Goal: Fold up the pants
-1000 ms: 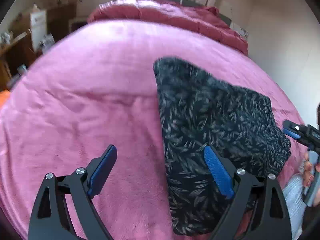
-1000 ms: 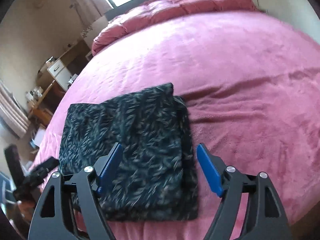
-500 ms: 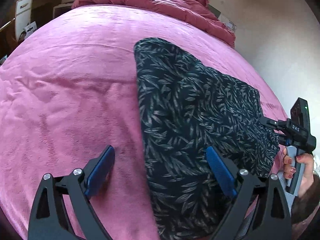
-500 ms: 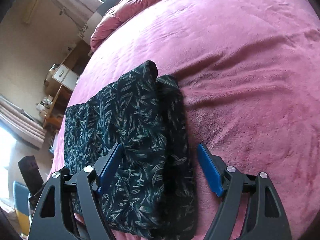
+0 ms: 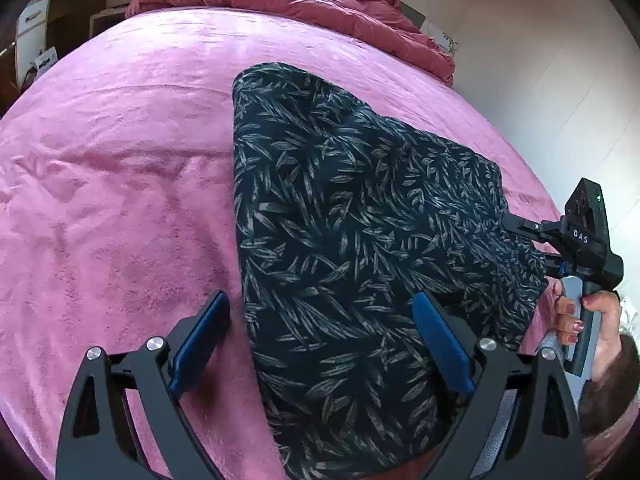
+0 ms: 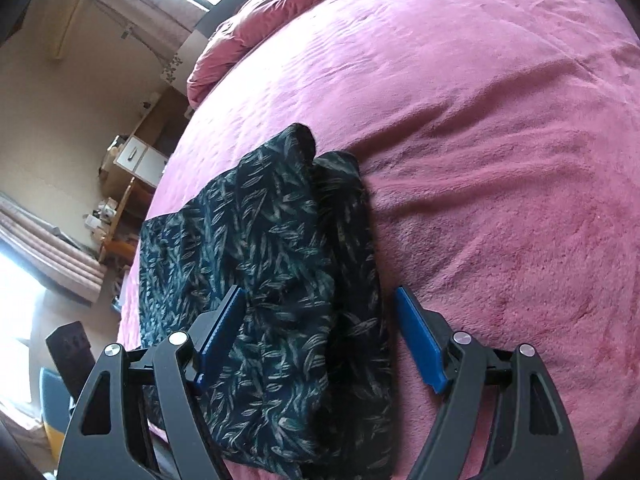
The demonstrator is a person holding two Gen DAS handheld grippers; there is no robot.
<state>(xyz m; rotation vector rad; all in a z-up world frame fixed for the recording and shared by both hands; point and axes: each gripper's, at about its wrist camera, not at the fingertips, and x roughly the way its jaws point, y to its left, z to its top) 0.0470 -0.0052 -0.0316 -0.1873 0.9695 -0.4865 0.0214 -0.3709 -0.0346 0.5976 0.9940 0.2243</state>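
Observation:
The dark leaf-print pants [image 5: 352,216] lie folded in a thick stack on the pink blanket [image 5: 120,184], near the bed's front edge. My left gripper [image 5: 320,340] is open, its jaws straddling the stack's near left edge. My right gripper [image 6: 320,340] is open over the stack's right edge, where a lower layer [image 6: 352,216] sticks out beside the top fold; the pants [image 6: 248,248] fill that view's lower left. The right gripper also shows in the left wrist view [image 5: 520,226], at the pants' far right corner, held by a hand.
A rumpled red duvet [image 5: 288,0] lies across the head of the bed. A white drawer unit [image 6: 138,160] and wooden furniture stand by the left wall. The wall [image 5: 540,60] is close on the right side.
Both grippers have moved in lower and closer over the pants' edges. Both stayed open. The pants have not moved.

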